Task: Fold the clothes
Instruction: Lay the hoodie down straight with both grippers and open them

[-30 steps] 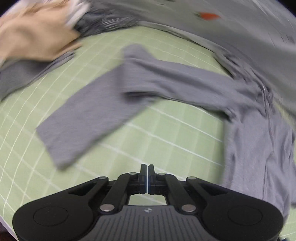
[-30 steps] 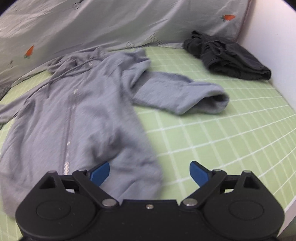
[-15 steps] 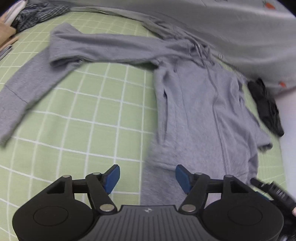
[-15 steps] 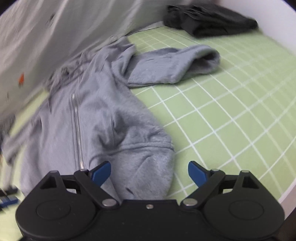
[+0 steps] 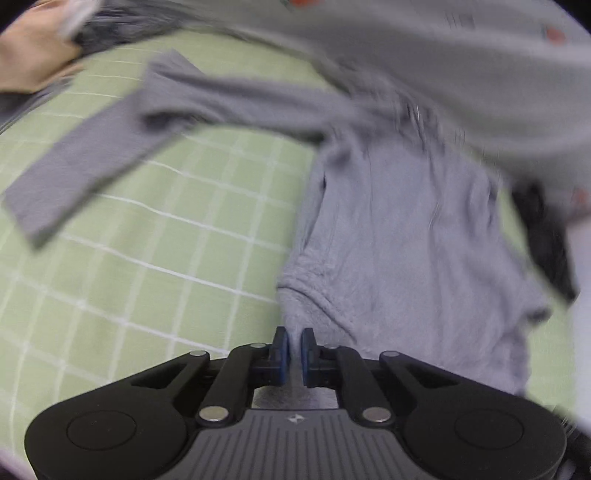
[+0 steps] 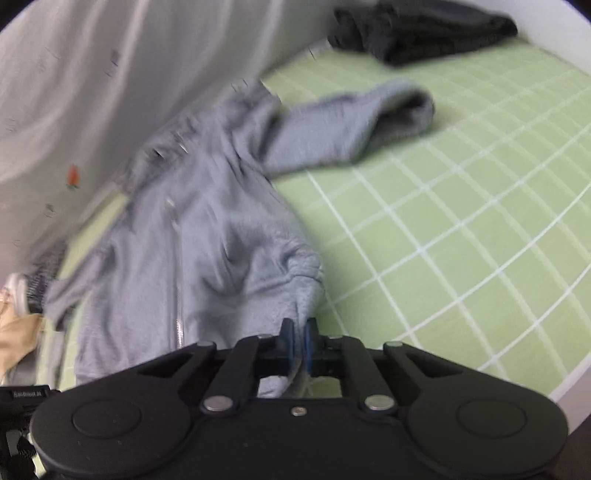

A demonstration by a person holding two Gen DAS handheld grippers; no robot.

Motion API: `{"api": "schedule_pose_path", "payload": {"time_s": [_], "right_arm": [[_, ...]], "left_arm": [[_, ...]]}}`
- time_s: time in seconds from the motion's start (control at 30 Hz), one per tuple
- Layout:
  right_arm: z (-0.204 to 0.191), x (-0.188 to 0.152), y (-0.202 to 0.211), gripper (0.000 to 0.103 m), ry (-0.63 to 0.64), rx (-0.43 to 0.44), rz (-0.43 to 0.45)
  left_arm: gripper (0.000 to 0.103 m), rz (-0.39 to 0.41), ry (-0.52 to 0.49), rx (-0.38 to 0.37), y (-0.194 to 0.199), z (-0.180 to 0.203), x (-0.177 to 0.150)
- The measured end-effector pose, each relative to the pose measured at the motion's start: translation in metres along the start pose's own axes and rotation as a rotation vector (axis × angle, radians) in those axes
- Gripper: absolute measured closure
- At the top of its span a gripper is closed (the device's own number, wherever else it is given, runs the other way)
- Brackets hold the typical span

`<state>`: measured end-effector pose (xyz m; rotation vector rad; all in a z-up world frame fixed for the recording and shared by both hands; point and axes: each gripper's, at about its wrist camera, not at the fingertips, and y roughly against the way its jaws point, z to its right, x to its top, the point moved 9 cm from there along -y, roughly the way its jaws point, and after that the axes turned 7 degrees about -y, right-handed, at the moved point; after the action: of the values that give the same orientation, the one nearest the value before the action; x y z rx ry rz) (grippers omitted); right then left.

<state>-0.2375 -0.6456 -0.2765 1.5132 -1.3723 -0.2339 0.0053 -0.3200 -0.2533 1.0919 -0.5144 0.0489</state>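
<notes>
Both grippers, open half a second ago, have now closed on the hoodie's [image 5: 402,236] bottom hem. Left gripper [image 5: 294,350]: blue pads pinch the hem's near left corner, grey cloth squeezed between them. Right gripper [image 6: 297,341]: jaws likewise clamped on the hem's right corner, with fabric hanging through behind the pads.

The hoodie lies front up on the green checked sheet [image 5: 155,236], zipper [image 6: 176,295] running up its middle and hood end towards the far side. One sleeve [image 5: 92,155] stretches out flat to the left; the other sleeve [image 6: 354,125] lies bent to the right, cuff open. Behind it hangs a pale cloth [image 6: 92,85] with small orange prints. A dark garment [image 6: 421,29] sits bunched at the sheet's far right corner, well apart from the hoodie; a tan garment [image 5: 33,62] lies at far left
</notes>
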Motion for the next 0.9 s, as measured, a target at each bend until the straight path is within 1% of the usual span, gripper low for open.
{"api": "schedule_pose_path", "payload": {"time_s": [0.03,0.07,0.1,0.17,0.23,0.27,0.3,0.33,0.4,0.47,0.5,0.53,0.57,0.6,0.63,0.67,0.7,0.73,0.8,0.83,0.9], "right_arm": [[-0.003,0.0,0.01,0.097,0.033,0.005,0.015],[-0.005,0.0,0.02,0.097,0.065,0.009,0.03],[-0.009,-0.003,0.026,0.097,0.098,0.005,0.033],[-0.009,-0.013,0.022,0.097,0.126,-0.003,-0.007],[-0.008,-0.023,0.017,0.097,0.152,-0.01,-0.05],[-0.008,-0.028,0.015,0.097,0.165,-0.014,-0.072],[-0.008,-0.03,0.013,0.097,0.177,-0.02,-0.084],[-0.007,-0.033,0.011,0.097,0.189,-0.027,-0.094],[-0.009,-0.033,0.013,0.097,0.214,-0.027,-0.089],[-0.013,-0.035,0.01,0.096,0.243,-0.04,-0.104],[-0.012,-0.037,0.007,0.095,0.258,-0.057,-0.11],[-0.011,-0.039,0.005,0.091,0.269,-0.065,-0.118],[-0.011,-0.041,0.003,0.082,0.28,-0.071,-0.128],[-0.01,-0.042,0.003,0.077,0.273,-0.067,-0.131],[-0.009,-0.043,0.003,0.064,0.264,-0.061,-0.133],[-0.008,-0.044,0.002,0.056,0.255,-0.055,-0.136],[-0.008,-0.043,0.001,0.056,0.253,-0.052,-0.131],[-0.009,-0.042,0.0,0.055,0.251,-0.05,-0.126],[-0.012,-0.038,-0.004,0.049,0.253,-0.056,-0.109],[-0.013,-0.036,-0.006,0.044,0.253,-0.058,-0.109],[-0.013,-0.034,-0.01,0.043,0.25,-0.06,-0.112]], "left_arm": [[0.1,0.021,0.04,-0.016,0.014,-0.005,0.003],[0.1,0.037,0.066,-0.016,0.026,-0.01,0.004],[0.1,0.041,0.075,0.001,0.033,-0.016,0.002],[0.103,0.018,0.073,0.069,0.034,-0.027,-0.012],[0.103,-0.024,0.061,0.161,0.028,-0.039,-0.031],[0.103,-0.046,0.059,0.195,0.026,-0.044,-0.041],[0.103,-0.061,0.072,0.206,0.026,-0.048,-0.05],[0.103,-0.07,0.097,0.198,0.027,-0.052,-0.058],[0.103,-0.071,0.146,0.167,0.031,-0.059,-0.068],[0.103,-0.052,0.155,0.136,0.031,-0.058,-0.068],[0.099,-0.037,0.135,0.137,0.031,-0.054,-0.066],[0.088,-0.022,0.115,0.137,0.03,-0.05,-0.063],[0.08,-0.007,0.094,0.137,0.03,-0.046,-0.061],[0.065,0.006,0.067,0.142,0.028,-0.041,-0.058],[0.052,0.017,0.033,0.153,0.025,-0.035,-0.054],[0.048,0.028,-0.002,0.168,0.021,-0.03,-0.051],[0.043,0.035,-0.038,0.184,0.017,-0.026,-0.048],[0.042,0.03,-0.071,0.199,0.012,-0.023,-0.044],[0.041,0.003,-0.132,0.227,0.002,-0.018,-0.038],[0.04,-0.004,-0.157,0.233,-0.002,-0.015,-0.034],[0.04,-0.009,-0.196,0.232,-0.01,-0.011,-0.029]]}}
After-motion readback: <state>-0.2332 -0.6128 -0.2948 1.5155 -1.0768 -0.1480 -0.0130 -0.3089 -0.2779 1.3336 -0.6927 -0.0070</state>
